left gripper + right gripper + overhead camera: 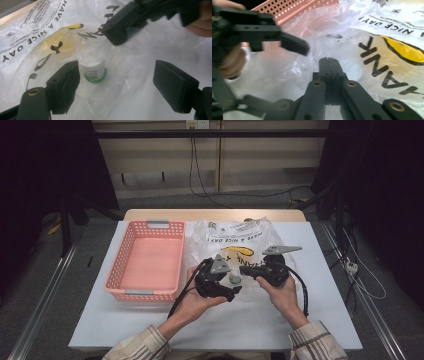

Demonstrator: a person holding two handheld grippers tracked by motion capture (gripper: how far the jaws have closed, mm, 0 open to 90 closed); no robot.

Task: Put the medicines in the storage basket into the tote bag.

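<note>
While I watch from the high view, the white-covered table [125, 320] carries everything, its wooden far edge showing behind the cover. Next in size is the clear plastic bag [240, 245], printed with black lettering and a yellow face, spread from the middle of the table toward the far edge and right of centre. Beside it, touching its left side, sits the pink perforated basket [150, 262] on the table's left half, its floor bare.

My left gripper [231, 294] sits over the near part of the bag, held in the left hand [192, 302]. In the left gripper view its two black pads stand wide apart with nothing pressed between them; the small white jar [93, 70] with a green base lies beyond them, closer to the left pad, under or inside the clear film, I cannot tell which. From above the jar [234, 280] shows between the two grippers, near the middle of the table.

My right gripper [243, 270] is held by the right hand [282, 295] just right of the jar. In the right gripper view its jaws are pressed fully together over the bag, and I cannot tell whether a fold of film is pinched between them.
</note>
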